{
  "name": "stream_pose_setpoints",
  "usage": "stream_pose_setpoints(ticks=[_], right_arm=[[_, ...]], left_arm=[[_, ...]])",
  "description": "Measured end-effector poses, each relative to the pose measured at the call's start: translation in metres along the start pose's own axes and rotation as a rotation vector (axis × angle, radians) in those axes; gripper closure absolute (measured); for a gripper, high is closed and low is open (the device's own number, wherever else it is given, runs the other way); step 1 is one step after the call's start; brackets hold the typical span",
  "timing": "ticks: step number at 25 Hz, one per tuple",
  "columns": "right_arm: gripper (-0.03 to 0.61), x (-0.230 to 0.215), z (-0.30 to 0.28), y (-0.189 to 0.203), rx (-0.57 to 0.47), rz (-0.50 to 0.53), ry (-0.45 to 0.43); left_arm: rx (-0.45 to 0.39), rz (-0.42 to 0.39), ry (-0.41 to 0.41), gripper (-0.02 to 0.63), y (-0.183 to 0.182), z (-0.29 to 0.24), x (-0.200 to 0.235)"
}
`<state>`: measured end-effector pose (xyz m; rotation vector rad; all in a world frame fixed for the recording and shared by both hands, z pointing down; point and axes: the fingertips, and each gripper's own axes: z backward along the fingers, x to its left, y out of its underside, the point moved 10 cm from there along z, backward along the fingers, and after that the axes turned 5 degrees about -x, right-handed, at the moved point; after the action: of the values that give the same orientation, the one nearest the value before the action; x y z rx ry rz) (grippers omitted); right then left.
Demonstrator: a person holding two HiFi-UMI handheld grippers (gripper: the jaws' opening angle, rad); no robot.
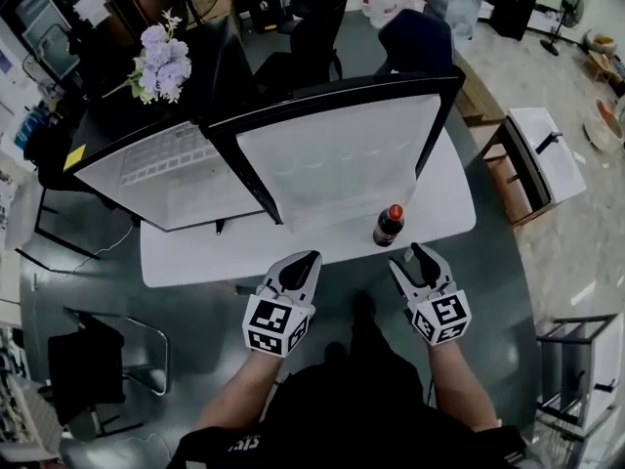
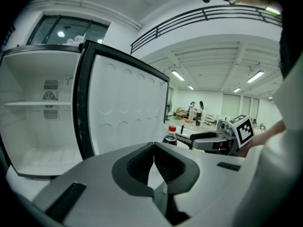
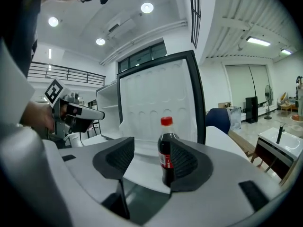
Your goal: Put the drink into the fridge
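A cola bottle [image 1: 388,226] with a red cap stands upright on the white table [image 1: 195,254], just in front of the small fridge's open door [image 1: 342,154]. The fridge's white inside [image 2: 38,126] has one shelf with nothing on it. My right gripper [image 1: 410,258] hovers off the table's near edge, just short of the bottle. Its jaws stand open [image 3: 149,160], and the bottle [image 3: 165,157] shows between them, close to the right pad and untouched. My left gripper [image 1: 311,259] is level with it to the left, shut on nothing [image 2: 153,157]. The bottle [image 2: 171,136] appears beyond it.
A bunch of purple flowers [image 1: 161,62] sits on top of the fridge. Black office chairs [image 1: 317,18] stand behind the table, and another chair [image 1: 98,369] at the lower left. A white cabinet with a sink [image 1: 547,154] is at the right.
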<state>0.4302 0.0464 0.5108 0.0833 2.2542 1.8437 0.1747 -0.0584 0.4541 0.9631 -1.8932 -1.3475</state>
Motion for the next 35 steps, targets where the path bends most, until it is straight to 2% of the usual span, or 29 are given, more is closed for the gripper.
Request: stream_pose_setpoints(ticks=[8,17,22,35], right_arm=[[0.272,-0.039,-0.048,0.039,0.029,-0.016,0.011],[0.253,-0.058,-0.089,0.073,0.047,-0.015,0.023],[0.222,-0.063,-0.108,0.087,0.051,-0.009,0.018],[0.227,-0.063,-0.152,0.116,0.071,0.032,0.037]], left_arm=[[0.046,-0.012,0.035,0.595,0.005,-0.072,0.010],[0.070,-0.009,0.055,0.595,0.017,-0.119,0.017],[0.096,-0.006,0.064,0.595,0.026,-0.126,0.017],[0.148,-0.002,0.005,0.595,0.040,-0.112,0.037]])
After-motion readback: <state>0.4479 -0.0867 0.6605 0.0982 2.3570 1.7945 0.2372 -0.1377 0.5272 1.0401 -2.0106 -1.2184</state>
